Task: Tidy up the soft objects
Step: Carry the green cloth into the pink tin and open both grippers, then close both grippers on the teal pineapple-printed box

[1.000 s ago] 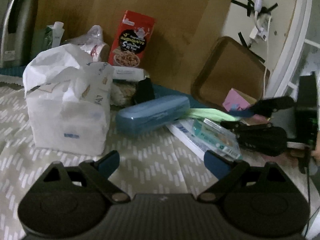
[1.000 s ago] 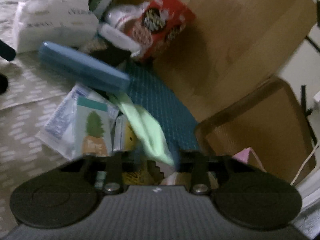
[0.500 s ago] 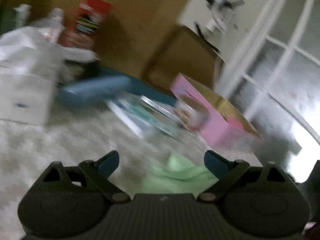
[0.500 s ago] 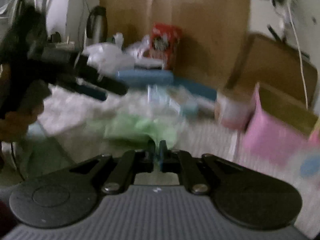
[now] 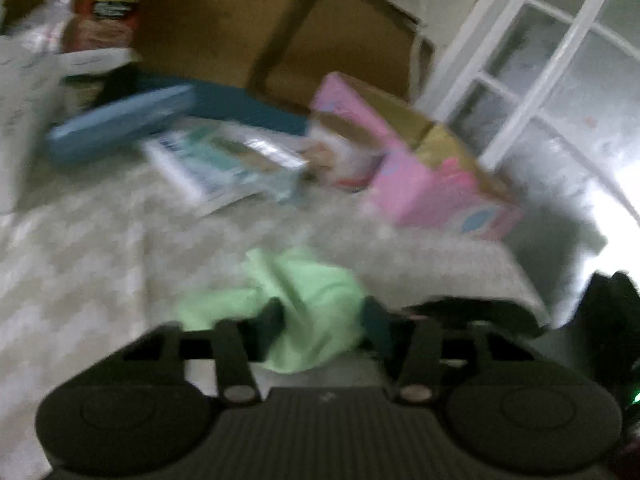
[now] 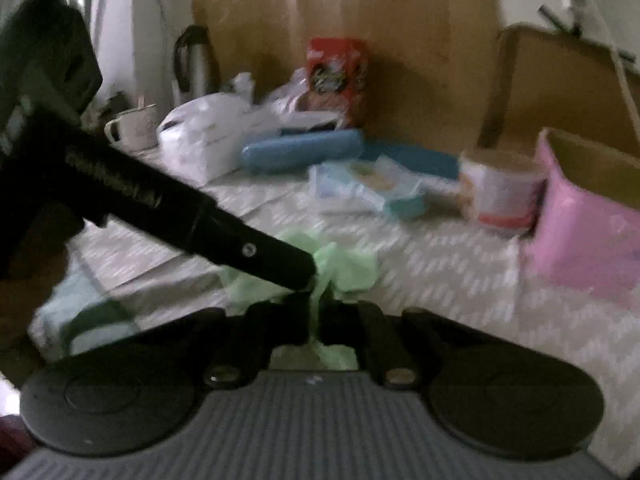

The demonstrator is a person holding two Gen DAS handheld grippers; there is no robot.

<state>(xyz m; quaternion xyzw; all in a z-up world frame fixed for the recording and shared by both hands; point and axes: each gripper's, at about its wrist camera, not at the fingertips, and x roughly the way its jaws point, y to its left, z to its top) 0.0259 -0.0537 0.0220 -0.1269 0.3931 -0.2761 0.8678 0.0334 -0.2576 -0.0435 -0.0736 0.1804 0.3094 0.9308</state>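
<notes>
Left wrist view is pretty smeared. The left gripper [image 5: 320,324] has its two fingers on either side of a crumpled light green cloth [image 5: 296,304], which bunches up between them; whether they're actually squeezing it or just bracketing it, can't tell from the blur. The cloth sits on the patterned bedspread [image 5: 80,264], close to its near right edge, where the surface drops away to a bright floor. To the left of the cloth there's a wide bare stretch of bedspread. Further back it's crowded: a blue case [image 5: 120,128], some flat plastic packets [image 5: 228,164], and a pink box [image 5: 424,176] with its top open, sitting near the right edge. A white-framed glass door [image 5: 552,80] is past that.

Right wrist view is a bit sharper. The right gripper [image 6: 316,320] is clamped tight on a fold of the same green cloth [image 6: 344,264], with a scrap of it poking out behind the fingers. The left gripper [image 6: 280,260] comes in from the left, tip right at the cloth. Open bedspread [image 6: 440,264] runs off to the right up to the pink box [image 6: 580,248]. Behind are a paper cup [image 6: 500,192], the packets [image 6: 368,188], the blue case [image 6: 300,150], a white plastic bag [image 6: 208,136] and a red cereal box [image 6: 338,76] against a brown board.
</notes>
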